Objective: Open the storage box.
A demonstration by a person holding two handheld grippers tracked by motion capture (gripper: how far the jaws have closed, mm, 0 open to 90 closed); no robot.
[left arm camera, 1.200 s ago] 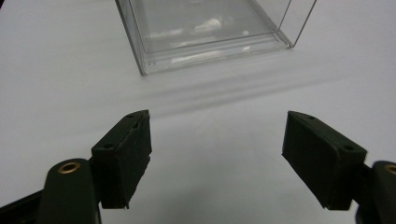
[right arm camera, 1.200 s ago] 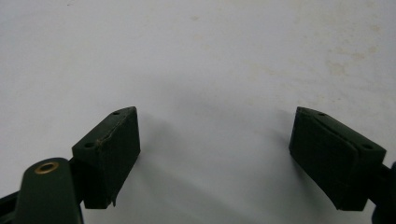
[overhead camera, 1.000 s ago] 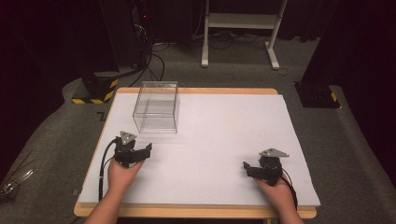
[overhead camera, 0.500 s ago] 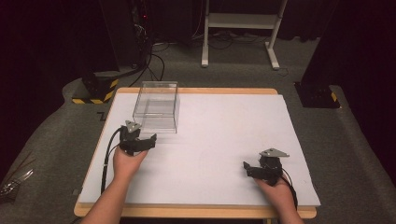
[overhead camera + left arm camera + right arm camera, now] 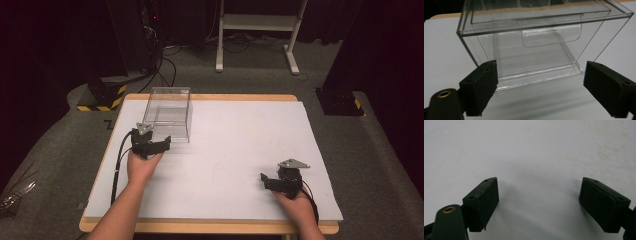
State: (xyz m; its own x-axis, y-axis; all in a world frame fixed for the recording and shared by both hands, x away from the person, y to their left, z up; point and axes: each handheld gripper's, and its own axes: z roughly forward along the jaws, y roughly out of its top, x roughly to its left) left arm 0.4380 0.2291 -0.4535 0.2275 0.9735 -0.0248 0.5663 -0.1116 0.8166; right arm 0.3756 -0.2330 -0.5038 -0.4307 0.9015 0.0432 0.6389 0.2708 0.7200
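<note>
Right now the white table (image 5: 240, 140) spreads wide in front of me, bare apart from one clear plastic box (image 5: 169, 114) sitting toward its far left, close to the back edge. That box lies straight ahead of my left gripper (image 5: 161, 145), just beyond the jaw tips, and from the high view its long side seems to run away from me toward the back of the table. In the left gripper view the box (image 5: 541, 45) fills the space ahead: its near face sits squarely between my two jaws, which are spread wide and touching nothing, the opening looking about as broad as the box itself. My left hand (image 5: 142, 167) is plainly the nearer one; I judge any move on the box falls to it, a short push forward. I see a clear flap or handle (image 5: 551, 35) inside the near wall, and a recessed lid or tray on top. My right gripper (image 5: 270, 181) rests well apart at the near right, jaws also spread over bare table (image 5: 529, 152), holding nothing. Nothing stands between the left jaws and the box.
</note>
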